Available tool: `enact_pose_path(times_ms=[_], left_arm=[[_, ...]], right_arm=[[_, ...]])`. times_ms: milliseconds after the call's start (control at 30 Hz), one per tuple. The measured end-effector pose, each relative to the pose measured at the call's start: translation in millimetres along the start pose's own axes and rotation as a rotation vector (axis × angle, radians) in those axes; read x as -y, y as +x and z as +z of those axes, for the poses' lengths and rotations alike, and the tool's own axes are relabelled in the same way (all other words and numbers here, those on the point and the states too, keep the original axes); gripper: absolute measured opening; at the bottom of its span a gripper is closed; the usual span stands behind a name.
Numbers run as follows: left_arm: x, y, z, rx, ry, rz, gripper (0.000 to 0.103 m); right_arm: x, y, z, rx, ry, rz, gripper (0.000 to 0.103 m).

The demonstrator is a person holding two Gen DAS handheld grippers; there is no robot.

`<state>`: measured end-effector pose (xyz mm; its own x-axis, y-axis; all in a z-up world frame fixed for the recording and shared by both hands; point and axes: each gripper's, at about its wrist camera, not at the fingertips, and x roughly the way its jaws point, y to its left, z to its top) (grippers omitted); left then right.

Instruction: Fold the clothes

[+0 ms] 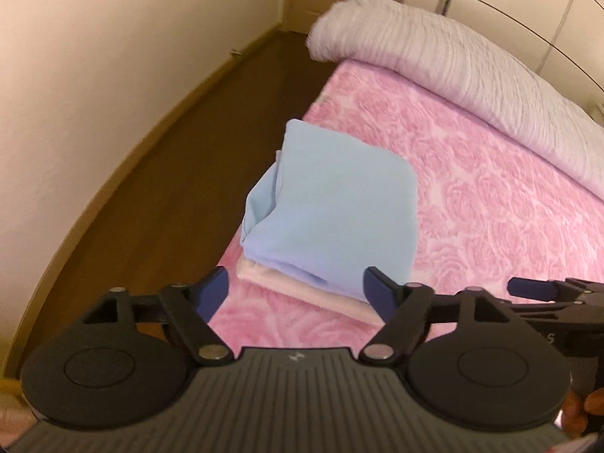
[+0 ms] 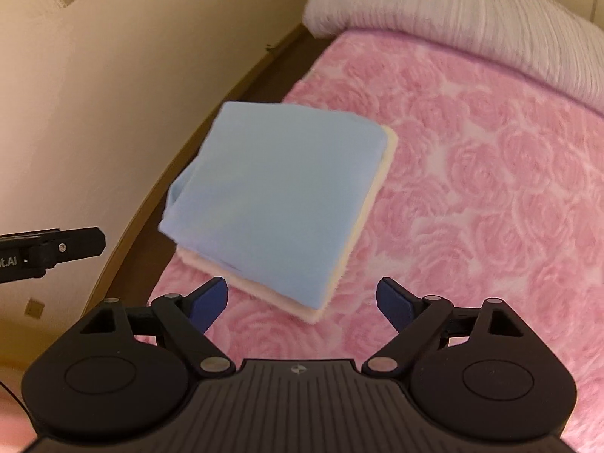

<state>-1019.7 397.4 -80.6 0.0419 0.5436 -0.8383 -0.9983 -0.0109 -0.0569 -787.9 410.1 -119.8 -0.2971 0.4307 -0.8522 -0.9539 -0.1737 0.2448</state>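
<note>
While a folded blue garment (image 2: 279, 196) lies on the bed (image 2: 472, 188), left gripper (image 1: 296, 290) and right gripper (image 2: 302, 298) gape wide, holding nothing

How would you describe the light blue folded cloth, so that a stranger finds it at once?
Look at the bed with the pink rose-patterned cover, at its edge beside the brown floor. There two folded cloths lie stacked. The light blue folded cloth is the upper one, on a cream folded cloth that shows only at the edges.

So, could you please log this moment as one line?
left gripper open | right gripper open | folded blue cloth atop cream cloth | pink bedspread
</note>
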Motion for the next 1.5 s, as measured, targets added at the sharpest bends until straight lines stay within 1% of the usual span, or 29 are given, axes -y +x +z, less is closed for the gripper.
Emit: enact_pose_path(times_ms=[33, 133, 300, 433, 567, 700, 800, 900, 967, 1033, 1167, 1267, 1500], left_arm=[[6.4, -8.6, -4.2, 0.005, -0.005, 0.018, 0.085], [30.5, -37.0, -18.7, 0.034, -0.024, 0.073, 0.092], [73.8, -66.3, -38.9, 0.076, -0.071, 0.136, 0.097], [107.4, -84.8, -57.1, 0.104, -0.105, 0.175, 0.102], [141.6, -101.8, -77.9, 0.133, -0.140, 0.226, 0.102], [173.1, -114.1, -96.9, 0.142, -0.162, 0.283, 0.102], [193.9, -120.8, -108.4, 0.147, -0.179, 0.303, 0.102], [210.7, -127.7, -117.5, 0.154, -0.203, 0.298, 0.102], [220.1, -130.5, -121.2, 0.158, -0.220, 0.299, 0.102], [226.6, -129.8, -123.1, 0.156, -0.244, 0.299, 0.102], [238.7, -124.5, -126.5, 0.139, -0.291, 0.296, 0.102], [248.3, -116.6, -127.8, 0.117, -0.303, 0.298, 0.102], [254.0, -97.8, -124.2, 0.075, -0.324, 0.301, 0.102]], right_arm=[[3.0, -8.9, -1.0, 0.003, -0.012, 0.003, 0.089], [15.5, -38.0, -4.6, 0.015, -0.046, 0.021, 0.089], [39.3, -79.7, -13.8, 0.051, -0.104, 0.067, 0.089], [57.7, -105.2, -21.3, 0.081, -0.163, 0.080, 0.089], [76.7, -125.2, -26.6, 0.108, -0.217, 0.095, 0.089], [94.3, -138.0, -32.8, 0.101, -0.256, 0.109, 0.089], [107.1, -147.4, -38.2, 0.098, -0.269, 0.116, 0.089], [124.9, -156.1, -40.9, 0.107, -0.244, 0.136, 0.089], [137.9, -160.5, -41.6, 0.115, -0.205, 0.140, 0.089], [146.3, -161.6, -40.1, 0.097, -0.206, 0.139, 0.089], [154.4, -158.5, -40.7, 0.052, -0.291, 0.112, 0.089], [159.6, -149.6, -41.8, 0.021, -0.338, 0.090, 0.089], [163.7, -127.9, -35.7, -0.021, -0.384, 0.072, 0.089]])
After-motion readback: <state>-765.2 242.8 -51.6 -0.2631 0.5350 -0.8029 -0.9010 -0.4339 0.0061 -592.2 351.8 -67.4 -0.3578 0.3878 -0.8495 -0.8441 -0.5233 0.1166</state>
